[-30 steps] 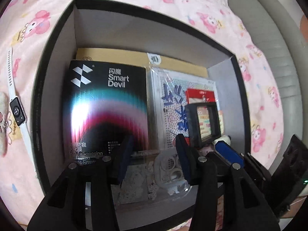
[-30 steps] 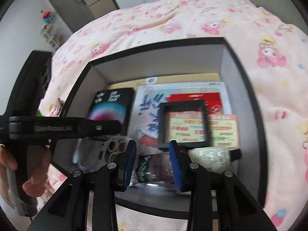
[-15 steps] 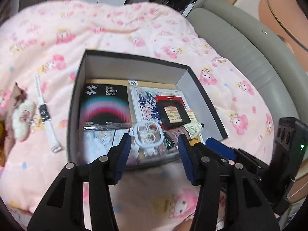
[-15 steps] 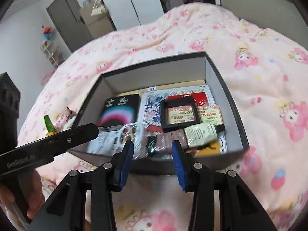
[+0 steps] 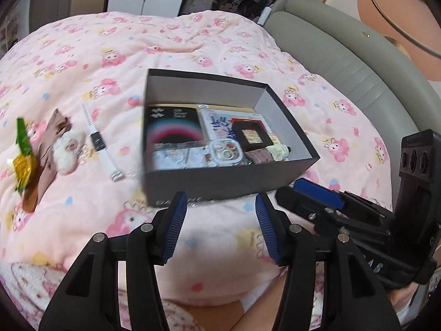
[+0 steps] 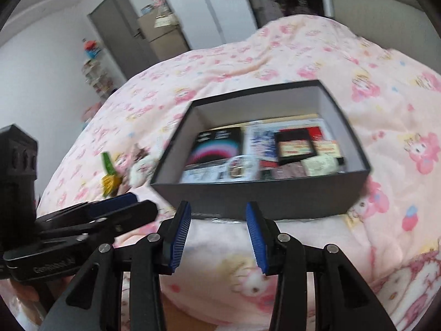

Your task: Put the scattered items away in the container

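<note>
The black box [image 5: 220, 176] sits on the pink bed quilt [image 5: 193, 55], already part-filled. Both hand-held grippers, left [image 5: 217, 230] and right [image 6: 217, 234], hang empty, jaws apart. The white smartwatch [image 5: 97, 140], plush keychain [image 5: 69, 149] and green-gold wrapper [image 5: 23, 149] lie outside; soft bedding could let them slip during pinching.

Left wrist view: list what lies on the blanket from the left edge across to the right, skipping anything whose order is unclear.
Green-and-gold wrapped item → white plush toy → white smartwatch → black box with the tidied items → the right gripper at the far right.
</note>
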{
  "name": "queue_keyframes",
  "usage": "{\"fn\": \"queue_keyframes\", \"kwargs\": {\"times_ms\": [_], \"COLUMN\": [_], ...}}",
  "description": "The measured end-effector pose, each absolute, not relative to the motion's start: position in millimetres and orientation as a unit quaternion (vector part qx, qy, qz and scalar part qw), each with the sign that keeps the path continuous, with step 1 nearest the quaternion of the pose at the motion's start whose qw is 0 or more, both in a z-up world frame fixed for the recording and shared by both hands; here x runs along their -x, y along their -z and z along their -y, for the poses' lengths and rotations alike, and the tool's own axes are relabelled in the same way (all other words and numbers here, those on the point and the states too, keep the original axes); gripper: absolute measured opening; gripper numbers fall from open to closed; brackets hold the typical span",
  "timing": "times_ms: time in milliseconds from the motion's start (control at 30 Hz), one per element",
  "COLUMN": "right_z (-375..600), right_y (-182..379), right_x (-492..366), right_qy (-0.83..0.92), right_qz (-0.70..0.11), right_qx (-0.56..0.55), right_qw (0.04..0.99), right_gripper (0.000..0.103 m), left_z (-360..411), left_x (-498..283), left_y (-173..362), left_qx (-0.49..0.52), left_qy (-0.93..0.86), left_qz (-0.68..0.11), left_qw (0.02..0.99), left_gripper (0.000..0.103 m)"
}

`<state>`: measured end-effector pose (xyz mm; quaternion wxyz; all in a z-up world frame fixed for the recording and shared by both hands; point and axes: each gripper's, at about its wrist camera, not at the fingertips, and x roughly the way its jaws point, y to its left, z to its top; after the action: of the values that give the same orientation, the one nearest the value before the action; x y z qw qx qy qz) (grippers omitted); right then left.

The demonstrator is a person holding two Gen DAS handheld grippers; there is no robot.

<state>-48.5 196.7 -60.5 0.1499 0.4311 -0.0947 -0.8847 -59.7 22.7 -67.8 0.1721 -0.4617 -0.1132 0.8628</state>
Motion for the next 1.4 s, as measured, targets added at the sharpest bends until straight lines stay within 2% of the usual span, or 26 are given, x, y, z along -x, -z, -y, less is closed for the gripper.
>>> {"fn": "queue_keyframes", "kwargs": {"times_ms": [200,367,567,733,833,967,1000,1067,1200,1233,1300,1333,1400], "right_z": [-144.2,-91.9,-31.2,28.3,63.3,84.6,87.4,94.4,111.0,112.2,109.7,108.5,104.2], "right_y": [64.9,66.4,73.8,113.2,142.4,153.3,155.6,166.7,204.9,210.2,212.1,211.7,206.1], "right_x": [46.8,60.7,99.6,137.3,156.1,176.5,181.9,191.6,208.3,209.9,211.4,211.2,208.0], "right_qy": [0.872,0.860,0.844,0.802,0.772,0.767,0.768,0.761,0.723,0.721,0.728,0.730,0.742], "right_qz": [0.068,0.039,0.025,0.008,-0.011,-0.019,-0.019,-0.024,-0.045,-0.044,-0.029,-0.024,-0.012], "right_qx": [-0.448,-0.457,-0.474,-0.529,-0.563,-0.565,-0.565,-0.574,-0.611,-0.612,-0.603,-0.600,-0.587], "right_qw": [0.186,0.225,0.248,0.277,0.295,0.304,0.300,0.300,0.318,0.322,0.325,0.325,0.324], "right_gripper": [0.037,0.037,0.038,0.038,0.038,0.038,0.040,0.049,0.050,0.048,0.027,0.013,0.007], "left_z": [27.2,83.0,157.9,219.8,233.8,242.8,246.2,254.1,260.9,260.8,259.4,258.5,257.3], "left_x": [43.8,40.9,69.8,93.7,110.7,127.7,130.0,134.2,140.4,141.6,141.8,142.1,142.9], "left_y": [74.1,83.5,102.8,126.8,152.3,169.5,170.9,178.1,192.9,193.4,191.8,191.0,190.3], "left_qx": [0.466,0.470,0.516,0.498,0.510,0.517,0.511,0.506,0.510,0.511,0.510,0.510,0.510], "left_qy": [-0.863,-0.856,-0.823,-0.795,-0.775,-0.758,-0.761,-0.756,-0.738,-0.738,-0.743,-0.746,-0.748], "left_qz": [0.140,0.193,0.235,0.336,0.362,0.389,0.391,0.407,0.437,0.434,0.426,0.422,0.418], "left_qw": [0.136,0.098,-0.030,-0.082,-0.094,-0.074,-0.079,-0.082,-0.075,-0.077,-0.078,-0.076,-0.074], "left_gripper": [0.053,0.054,0.052,0.052,0.052,0.052,0.052,0.052,0.052,0.052,0.052,0.053,0.053]}}
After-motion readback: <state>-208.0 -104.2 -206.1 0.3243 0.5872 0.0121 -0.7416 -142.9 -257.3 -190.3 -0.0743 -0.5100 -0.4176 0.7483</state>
